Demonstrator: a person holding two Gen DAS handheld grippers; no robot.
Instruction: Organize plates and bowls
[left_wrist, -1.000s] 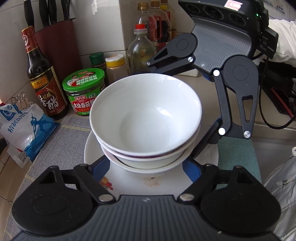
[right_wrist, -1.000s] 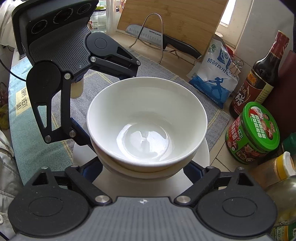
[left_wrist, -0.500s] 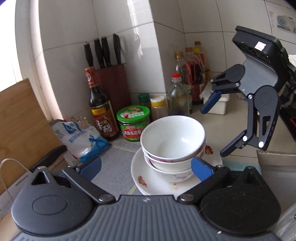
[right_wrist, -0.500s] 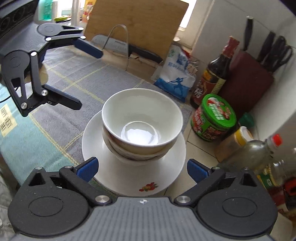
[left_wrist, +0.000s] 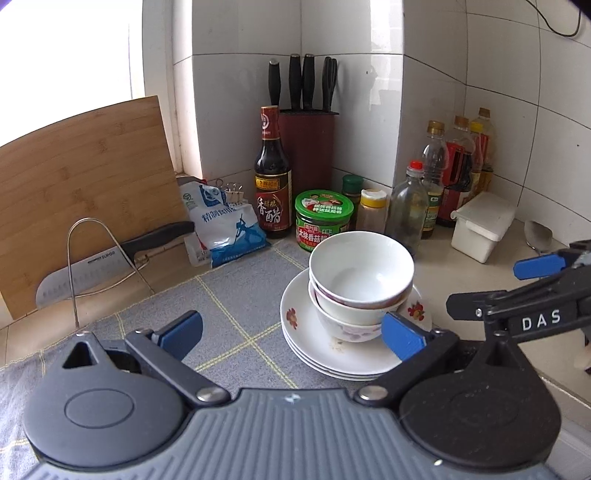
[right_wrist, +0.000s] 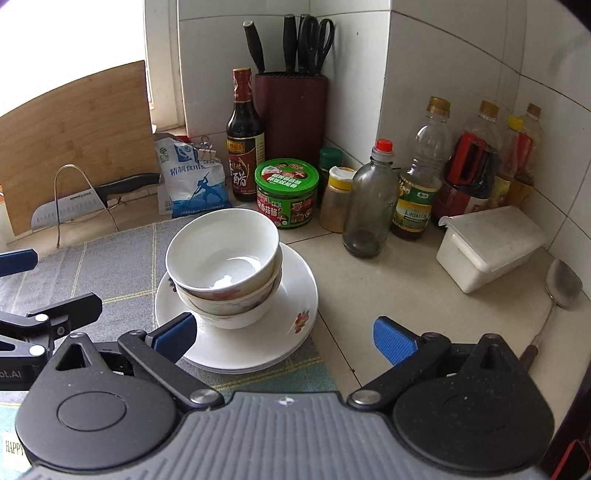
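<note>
Three white bowls (left_wrist: 360, 282) sit nested on a stack of white flowered plates (left_wrist: 317, 347) on the counter; they also show in the right wrist view, bowls (right_wrist: 221, 254) on plates (right_wrist: 295, 295). My left gripper (left_wrist: 291, 334) is open and empty, pulled back in front of the stack. My right gripper (right_wrist: 284, 338) is open and empty, also back from the stack, its left fingertip (right_wrist: 175, 334) overlapping the plate rim in view. The right gripper shows at the right edge of the left wrist view (left_wrist: 491, 288).
A grey checked mat (left_wrist: 221, 314) lies under the stack's left part. Behind stand a green-lidded jar (left_wrist: 323, 218), a vinegar bottle (left_wrist: 272, 177), a knife block (left_wrist: 306, 147), a salt bag (left_wrist: 225, 225), several oil bottles (right_wrist: 417, 184), a white box (right_wrist: 487, 247), a spoon (right_wrist: 561, 284), a cutting board with cleaver (left_wrist: 81, 177).
Both grippers have let go of the stack and drawn back and up from it. The bowls and plates stay where they were set.
</note>
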